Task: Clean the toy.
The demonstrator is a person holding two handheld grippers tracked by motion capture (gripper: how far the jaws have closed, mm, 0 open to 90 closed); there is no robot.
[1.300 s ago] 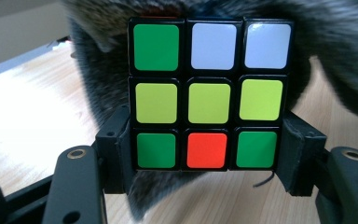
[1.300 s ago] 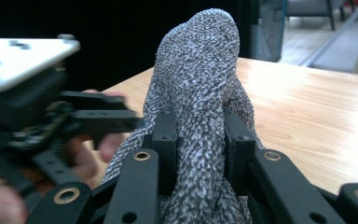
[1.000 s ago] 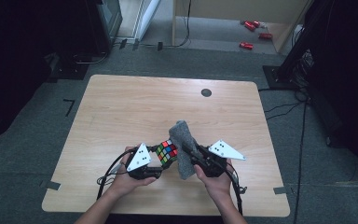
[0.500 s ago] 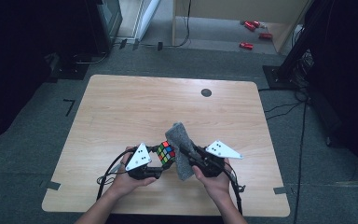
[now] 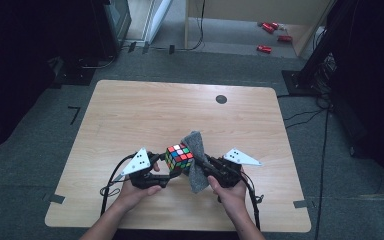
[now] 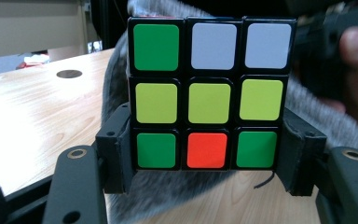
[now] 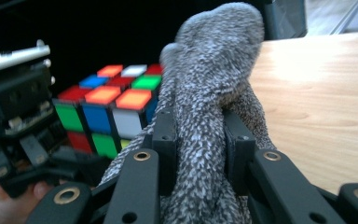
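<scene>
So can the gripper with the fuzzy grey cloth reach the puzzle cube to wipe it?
Probably yes. The right gripper is shut on the grey cloth, and the cloth already lies against the cube, which the left gripper holds just above the table. Nothing sits between them.

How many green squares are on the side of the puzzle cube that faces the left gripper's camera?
3 green squares on that face of the Rubik's cube: one at the top left corner, one at the bottom left, one at the bottom right. The cube's other faces may hold more.

Wooden table [image 5: 130, 115] — red cans [image 5: 272, 35] beyond
</scene>
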